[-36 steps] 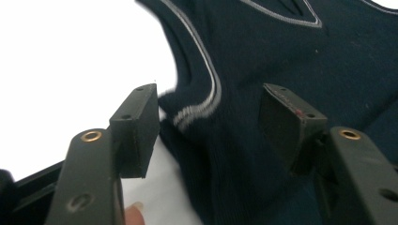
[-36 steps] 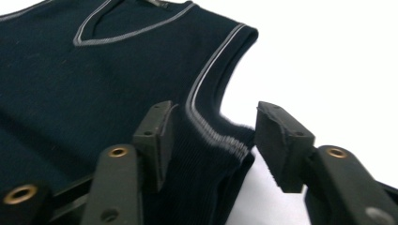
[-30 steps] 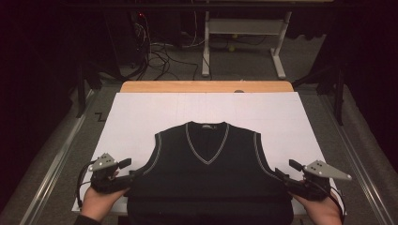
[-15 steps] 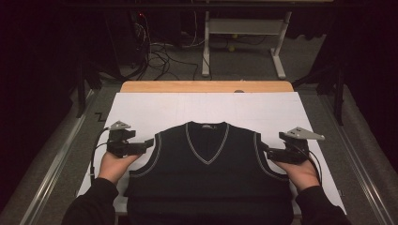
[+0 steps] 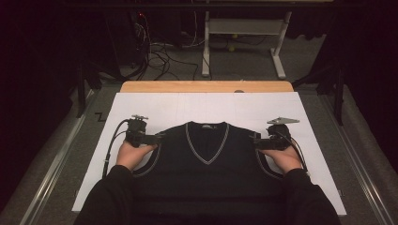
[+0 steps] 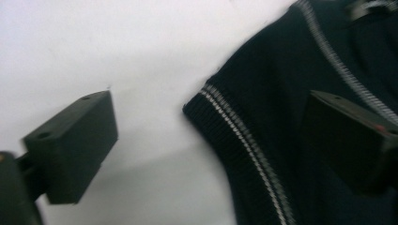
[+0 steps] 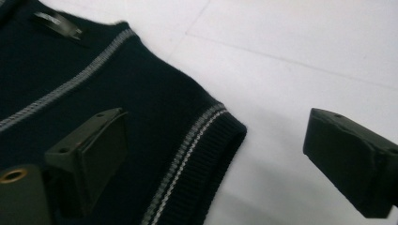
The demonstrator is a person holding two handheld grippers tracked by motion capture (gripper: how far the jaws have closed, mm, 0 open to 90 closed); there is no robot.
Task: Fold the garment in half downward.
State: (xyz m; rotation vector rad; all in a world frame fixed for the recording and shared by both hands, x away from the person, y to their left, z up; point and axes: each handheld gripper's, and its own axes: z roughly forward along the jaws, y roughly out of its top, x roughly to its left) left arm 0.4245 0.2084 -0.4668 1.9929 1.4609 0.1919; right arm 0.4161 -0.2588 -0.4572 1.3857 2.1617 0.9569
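A dark navy V-neck vest point(image 5: 206, 178) with grey trim lies flat on a white sheet point(image 5: 206, 105). My left gripper point(image 5: 158, 138) is at the vest's left shoulder and points inward. In the left gripper view its jaws point(image 6: 211, 140) stand wide apart and have just been opening, with the ribbed armhole corner point(image 6: 206, 101) between them, untouched. My right gripper point(image 5: 256, 139) mirrors it at the right shoulder. Its jaws point(image 7: 220, 159) have also just been opening, and the shoulder corner point(image 7: 225, 129) lies loose between them.
A wooden table edge point(image 5: 206, 86) shows beyond the sheet. Farther back on the floor are loose cables point(image 5: 159, 51) and a grey table frame point(image 5: 244, 28). Metal rails point(image 5: 51, 173) run along both sides of the table.
Both hands have moved away from me, from the vest's lower sides up to its shoulders. The vest has stayed flat in place.
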